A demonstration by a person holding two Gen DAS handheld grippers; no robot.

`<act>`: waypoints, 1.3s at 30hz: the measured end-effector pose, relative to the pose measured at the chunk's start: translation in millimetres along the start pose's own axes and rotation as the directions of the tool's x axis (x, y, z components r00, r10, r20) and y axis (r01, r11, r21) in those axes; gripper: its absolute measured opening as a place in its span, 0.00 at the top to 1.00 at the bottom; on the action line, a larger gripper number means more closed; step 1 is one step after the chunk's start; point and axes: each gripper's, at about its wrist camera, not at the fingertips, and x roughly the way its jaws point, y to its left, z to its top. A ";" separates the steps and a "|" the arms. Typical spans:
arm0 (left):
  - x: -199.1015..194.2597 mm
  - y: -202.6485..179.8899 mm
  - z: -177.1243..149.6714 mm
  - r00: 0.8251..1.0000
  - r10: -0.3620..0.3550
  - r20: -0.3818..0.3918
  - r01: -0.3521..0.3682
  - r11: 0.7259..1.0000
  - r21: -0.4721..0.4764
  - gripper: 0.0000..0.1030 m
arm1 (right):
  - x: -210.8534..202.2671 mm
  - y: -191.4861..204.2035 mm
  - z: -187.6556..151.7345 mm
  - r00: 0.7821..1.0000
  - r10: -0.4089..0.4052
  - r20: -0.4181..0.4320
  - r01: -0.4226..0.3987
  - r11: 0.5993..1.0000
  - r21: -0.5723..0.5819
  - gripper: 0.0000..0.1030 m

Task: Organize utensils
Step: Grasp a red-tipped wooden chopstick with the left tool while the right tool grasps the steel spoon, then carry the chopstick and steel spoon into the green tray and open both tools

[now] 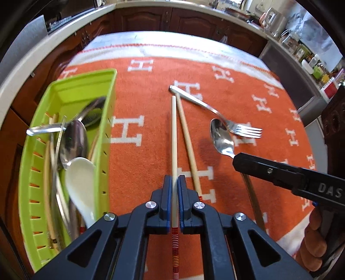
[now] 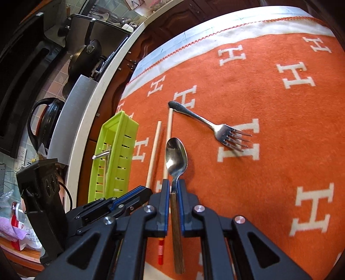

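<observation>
Our left gripper (image 1: 174,178) pinches 1 pale chopstick (image 1: 174,137) between its blue pads, with the red-striped end poking out near us. The other chopstick (image 1: 187,137) lies on the orange blanket (image 1: 151,90) just to the right, and its far tip touches the end of the fork (image 1: 207,107) handle. Our right gripper (image 2: 174,183) has its fingers pressed on the handle of a metal spoon (image 2: 175,157). The spoon has a brown wooden handle, and its bowl points away from us, a little above the blanket. In the left wrist view the bowl sits right by the neck of the fork, but we cannot tell if they touch. The fork lies flat on the blanket with its prongs pointing right. On the left edge of the blanket sits a green tray (image 1: 107,120) with slots in its walls. Inside it we see metal spoons, a white soup spoon (image 1: 79,178) and more chopsticks. Far behind are dark wooden cupboards (image 1: 140,19) and a pale counter.
</observation>
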 end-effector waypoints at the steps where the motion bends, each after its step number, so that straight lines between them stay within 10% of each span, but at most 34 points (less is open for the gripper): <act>1: -7.8 0.1 -0.1 1.000 -0.001 0.011 0.001 1.000 0.002 0.97 | -2.4 0.8 -0.3 1.000 0.002 0.004 -0.002 1.000 0.000 0.93; 13: -94.8 69.7 -10.8 0.986 0.105 0.129 -0.095 0.992 -0.083 0.97 | -14.4 48.5 -5.5 0.999 0.052 0.006 -0.052 0.999 -0.013 0.93; 39: -89.7 153.2 -33.7 0.967 0.186 0.174 -0.148 0.966 -0.210 0.78 | 78.5 143.7 -15.7 0.993 -0.066 -0.102 0.061 0.997 -0.056 0.93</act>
